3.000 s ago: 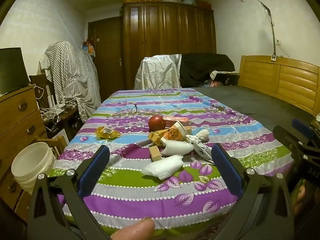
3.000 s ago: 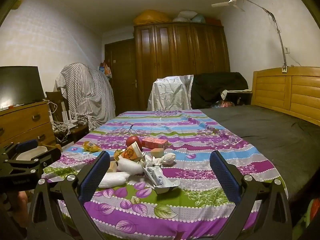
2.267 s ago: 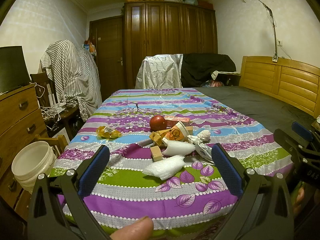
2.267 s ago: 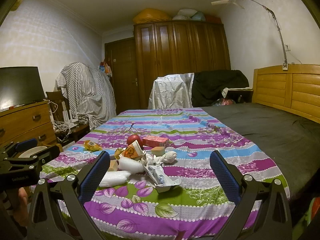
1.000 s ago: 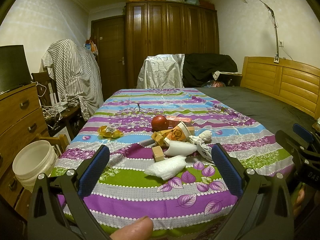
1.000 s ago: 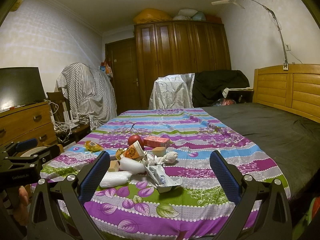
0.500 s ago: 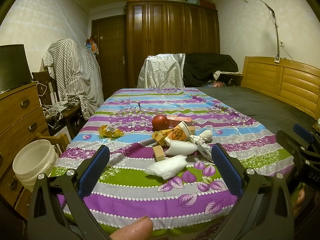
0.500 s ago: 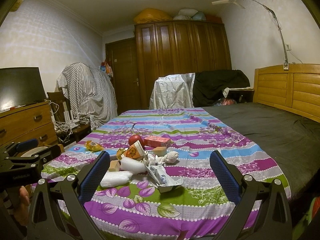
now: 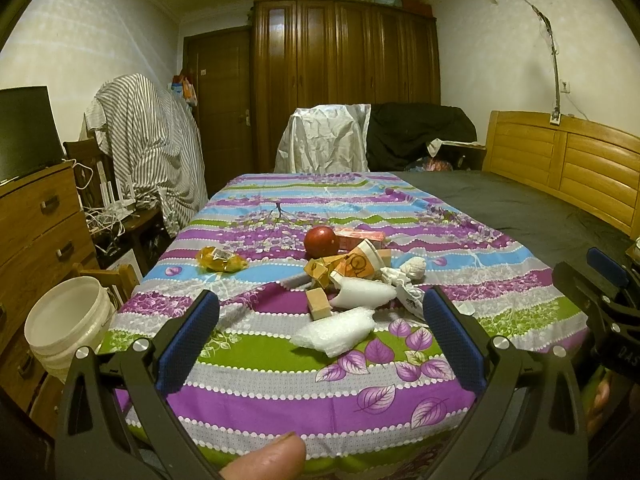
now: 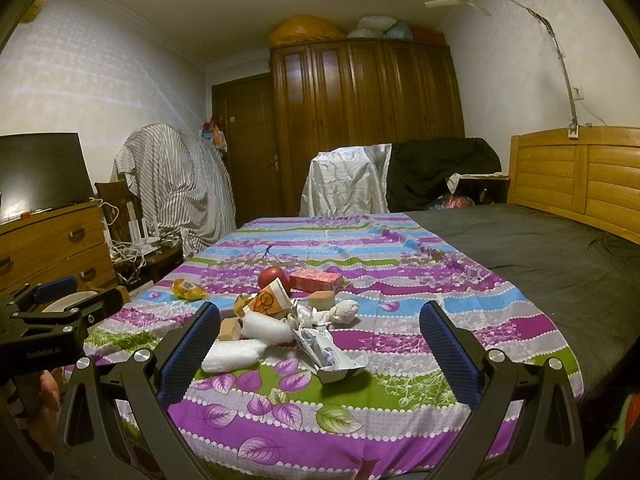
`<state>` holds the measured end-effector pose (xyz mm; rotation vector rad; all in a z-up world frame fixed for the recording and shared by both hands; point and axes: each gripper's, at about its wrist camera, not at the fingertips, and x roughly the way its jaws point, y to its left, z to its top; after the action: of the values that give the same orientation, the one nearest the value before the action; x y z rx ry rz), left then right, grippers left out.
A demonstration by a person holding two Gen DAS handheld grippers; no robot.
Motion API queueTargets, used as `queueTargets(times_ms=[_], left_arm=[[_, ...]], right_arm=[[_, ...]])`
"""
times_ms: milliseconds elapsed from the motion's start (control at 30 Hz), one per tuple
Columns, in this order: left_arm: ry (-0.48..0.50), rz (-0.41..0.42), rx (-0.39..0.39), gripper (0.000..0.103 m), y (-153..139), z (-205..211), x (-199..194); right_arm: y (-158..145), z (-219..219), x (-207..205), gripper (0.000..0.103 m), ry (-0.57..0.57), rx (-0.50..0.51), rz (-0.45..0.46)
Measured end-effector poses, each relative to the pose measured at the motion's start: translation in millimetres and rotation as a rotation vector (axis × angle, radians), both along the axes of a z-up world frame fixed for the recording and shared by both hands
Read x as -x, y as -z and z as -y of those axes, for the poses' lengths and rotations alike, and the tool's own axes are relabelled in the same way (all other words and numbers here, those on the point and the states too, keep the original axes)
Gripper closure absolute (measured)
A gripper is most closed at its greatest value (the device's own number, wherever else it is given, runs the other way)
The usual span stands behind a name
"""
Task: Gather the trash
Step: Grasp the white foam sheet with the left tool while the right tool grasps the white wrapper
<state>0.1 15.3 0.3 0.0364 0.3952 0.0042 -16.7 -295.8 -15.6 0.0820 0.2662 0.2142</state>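
Note:
A pile of trash lies on the striped floral cloth (image 9: 280,364): a white foam piece (image 9: 334,331), a paper cup (image 9: 356,265), a wooden block (image 9: 319,305), crumpled tissue (image 9: 414,269), a red apple (image 9: 321,241), a pink box (image 9: 362,237) and a yellow wrapper (image 9: 220,259). A torn wrapper (image 10: 326,354) lies nearest the right gripper. My left gripper (image 9: 318,338) is open and empty, held short of the pile. My right gripper (image 10: 318,340) is open and empty, also short of it. A white bucket (image 9: 66,320) stands at the left.
A wooden dresser (image 9: 36,224) with a dark screen stands left. A striped cloth covers a chair (image 9: 148,148). A dark bed (image 9: 520,208) with a wooden headboard (image 9: 568,160) lies right. A wardrobe (image 9: 344,80) and a covered chair (image 9: 324,140) stand behind.
Both grippers have drifted slightly; the pile and the bucket have not moved. Both grippers stay open.

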Motion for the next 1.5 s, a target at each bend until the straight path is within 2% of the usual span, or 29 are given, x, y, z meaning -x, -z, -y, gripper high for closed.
queueTargets(times_ms=[267, 333, 400, 533, 633, 733, 833, 1033, 1100, 1167, 1200, 1267, 1367, 1500], left_arm=[[0.001, -0.062, -0.036, 0.005, 16, -15, -20], [-0.009, -0.104, -0.045, 0.005, 26, -26, -35], [0.005, -0.182, -0.047, 0.005, 38, -37, -55], [0.078, -0.372, -0.085, 0.005, 75, -50, -103], [0.196, -0.486, -0.093, 0.005, 96, -45, -130], [0.274, -0.510, -0.158, 0.005, 102, -30, -146], [0.349, -0.546, -0.175, 0.005, 100, -19, -161], [0.418, -0.686, -0.159, 0.022, 119, -4, -196], [0.431, -0.717, -0.157, 0.027, 126, 0, -199], [0.435, -0.739, -0.162, 0.036, 131, 4, -201], [0.433, -0.756, -0.154, 0.037, 134, 5, -203], [0.427, -0.761, -0.138, 0.038, 134, 2, -206], [0.414, -0.759, -0.118, 0.040, 136, -1, -207], [0.394, -0.735, -0.102, 0.043, 135, -1, -201]], right_arm=[[8, -7, -15, 0.004, -0.043, 0.031, -0.042], [14, -7, -24, 0.004, -0.066, 0.039, -0.067], [21, -7, -33, 0.004, -0.077, 0.043, -0.095], [41, -8, -60, 0.004, -0.119, 0.067, -0.183], [56, -9, -83, 0.004, -0.160, 0.088, -0.260], [67, -14, -106, 0.004, -0.229, 0.144, -0.319], [72, -16, -132, 0.004, -0.305, 0.179, -0.380], [87, -26, -201, 0.006, -0.422, 0.170, -0.555], [95, -33, -219, 0.009, -0.438, 0.176, -0.601], [103, -41, -237, 0.019, -0.445, 0.196, -0.636], [107, -46, -247, 0.023, -0.446, 0.201, -0.657], [114, -52, -259, 0.038, -0.439, 0.214, -0.687], [129, -59, -272, 0.052, -0.421, 0.239, -0.732], [139, -57, -267, 0.059, -0.409, 0.239, -0.745]])
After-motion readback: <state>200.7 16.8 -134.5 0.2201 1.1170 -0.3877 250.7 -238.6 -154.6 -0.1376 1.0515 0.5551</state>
